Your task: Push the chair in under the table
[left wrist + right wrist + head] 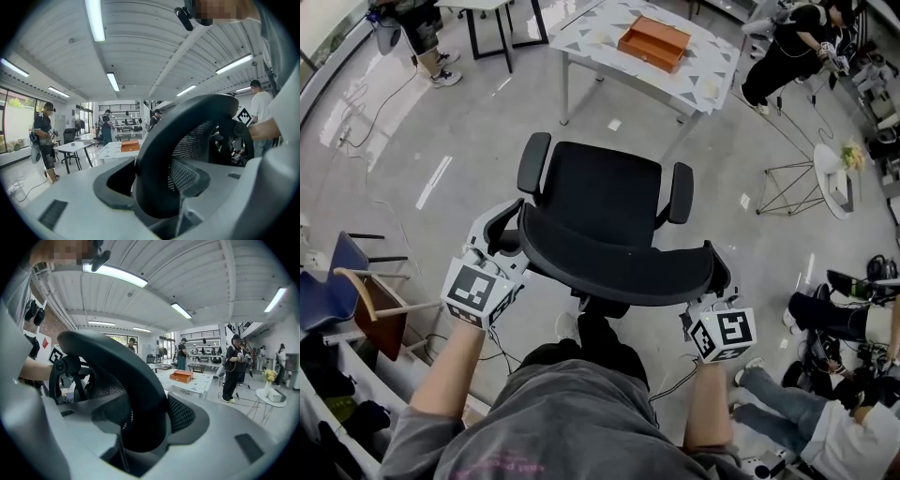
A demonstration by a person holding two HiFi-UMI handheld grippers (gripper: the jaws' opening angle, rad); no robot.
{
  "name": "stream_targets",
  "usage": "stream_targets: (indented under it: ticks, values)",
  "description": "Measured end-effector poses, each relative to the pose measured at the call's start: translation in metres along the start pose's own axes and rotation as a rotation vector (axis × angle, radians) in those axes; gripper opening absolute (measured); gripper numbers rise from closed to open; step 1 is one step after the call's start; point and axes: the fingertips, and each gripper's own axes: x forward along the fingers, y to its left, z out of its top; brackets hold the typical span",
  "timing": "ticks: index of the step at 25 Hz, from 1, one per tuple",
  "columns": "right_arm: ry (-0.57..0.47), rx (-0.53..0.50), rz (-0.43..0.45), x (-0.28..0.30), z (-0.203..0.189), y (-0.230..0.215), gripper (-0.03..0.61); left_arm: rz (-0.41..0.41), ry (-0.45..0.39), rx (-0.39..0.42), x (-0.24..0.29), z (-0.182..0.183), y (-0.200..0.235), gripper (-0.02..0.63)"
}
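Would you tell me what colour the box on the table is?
Orange; the shallow rectangular box shows best in the head view.

I'm seeing ceiling strip lights (96, 21) glowing above the jaws, windows (11, 122) brightening the wall far left of them, a white desk (71, 146) standing beyond, grey floor (487, 122) stretching ahead.

- Triangle-patterned white table (712, 52): an orange, tray-like box (653, 43) lies on its top.
- Glossy grey floor (441, 131): the black office chair (605, 202) stands there, apart from the table.
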Motion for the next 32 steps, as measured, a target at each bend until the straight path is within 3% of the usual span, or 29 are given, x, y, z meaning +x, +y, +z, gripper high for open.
stream_targets:
  ticks: [18,32]
  values:
    - [0.025,-0.043,0.081,0.1,0.033,-0.052,0.238,0.119,-0.014,-0.017,0.094,0.024,0.072,0.223]
    - [0.038,-0.032,0.05,0.174,0.052,-0.072,0.238,0.075,0.024,0.017,0.164,0.039,0.14,0.224]
